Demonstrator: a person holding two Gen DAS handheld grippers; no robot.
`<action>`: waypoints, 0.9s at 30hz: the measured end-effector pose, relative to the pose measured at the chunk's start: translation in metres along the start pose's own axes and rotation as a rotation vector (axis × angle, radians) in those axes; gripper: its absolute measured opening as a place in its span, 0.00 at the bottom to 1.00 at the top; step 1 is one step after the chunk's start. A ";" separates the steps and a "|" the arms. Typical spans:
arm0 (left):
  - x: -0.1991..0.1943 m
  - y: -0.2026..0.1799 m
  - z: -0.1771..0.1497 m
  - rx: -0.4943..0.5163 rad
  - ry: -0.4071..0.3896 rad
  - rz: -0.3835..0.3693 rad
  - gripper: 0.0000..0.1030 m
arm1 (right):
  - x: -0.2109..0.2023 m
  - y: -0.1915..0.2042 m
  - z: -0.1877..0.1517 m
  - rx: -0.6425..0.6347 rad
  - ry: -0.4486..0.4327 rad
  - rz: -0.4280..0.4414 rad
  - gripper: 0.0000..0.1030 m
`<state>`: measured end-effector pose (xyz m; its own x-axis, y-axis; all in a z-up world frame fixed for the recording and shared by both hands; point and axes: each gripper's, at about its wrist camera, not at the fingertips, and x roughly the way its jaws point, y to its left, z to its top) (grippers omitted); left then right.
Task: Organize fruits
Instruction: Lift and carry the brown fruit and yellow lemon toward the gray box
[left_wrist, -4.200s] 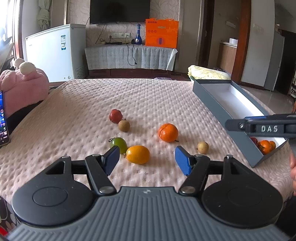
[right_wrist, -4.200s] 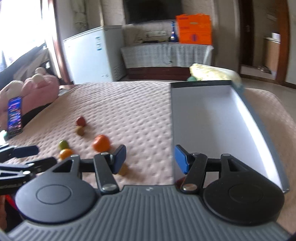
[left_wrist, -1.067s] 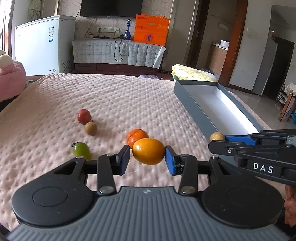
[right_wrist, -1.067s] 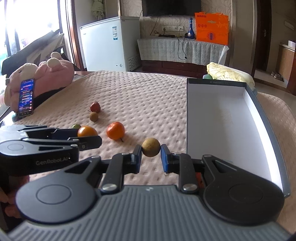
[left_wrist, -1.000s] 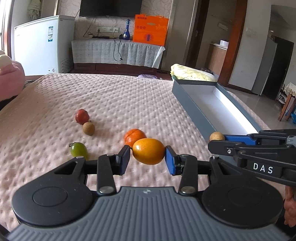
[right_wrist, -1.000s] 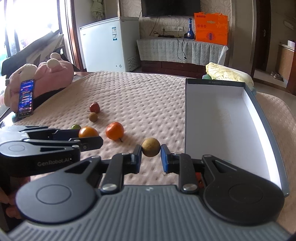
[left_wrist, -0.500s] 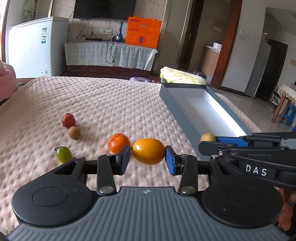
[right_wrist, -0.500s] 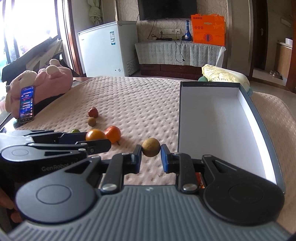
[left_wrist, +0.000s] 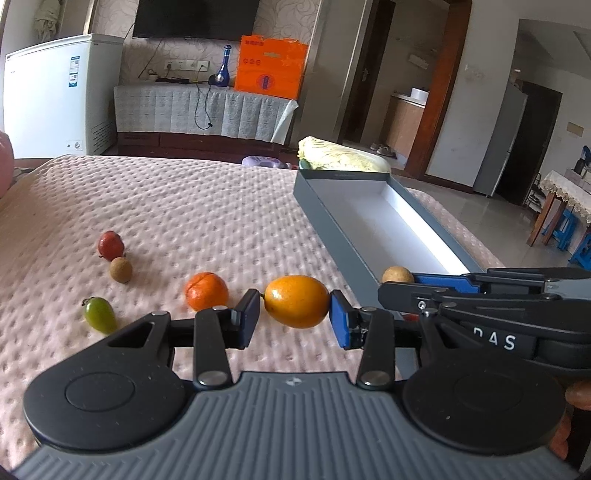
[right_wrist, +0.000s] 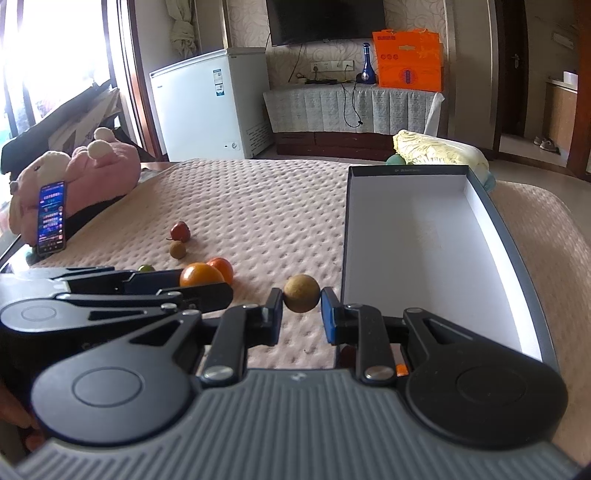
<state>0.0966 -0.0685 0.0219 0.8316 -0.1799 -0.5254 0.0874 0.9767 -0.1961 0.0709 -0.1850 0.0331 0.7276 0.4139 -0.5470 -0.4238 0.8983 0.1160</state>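
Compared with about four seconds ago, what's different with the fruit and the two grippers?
Both open grippers closed and lifted: the left gripper took the yellow-orange fruit, the right gripper the small brown fruit. The tangerine, green tomato, red fruit, other brown fruit and gray box stayed put.

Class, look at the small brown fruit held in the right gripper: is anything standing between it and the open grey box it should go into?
Nothing visible does. The small brown fruit is clamped in the right gripper, just left of the grey box, whose near wall is the only edge to clear. The box's white floor ahead looks bare.
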 end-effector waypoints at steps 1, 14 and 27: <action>0.000 -0.001 0.000 0.000 0.000 -0.003 0.46 | 0.000 -0.001 0.000 0.002 0.000 -0.001 0.24; 0.009 -0.014 0.008 0.018 -0.013 -0.037 0.46 | -0.005 -0.014 0.001 0.048 -0.018 -0.029 0.24; 0.025 -0.026 0.015 0.024 -0.012 -0.071 0.46 | -0.008 -0.032 0.000 0.104 -0.022 -0.079 0.24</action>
<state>0.1236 -0.0971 0.0261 0.8296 -0.2475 -0.5005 0.1594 0.9641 -0.2126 0.0789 -0.2166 0.0339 0.7689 0.3432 -0.5395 -0.3074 0.9382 0.1588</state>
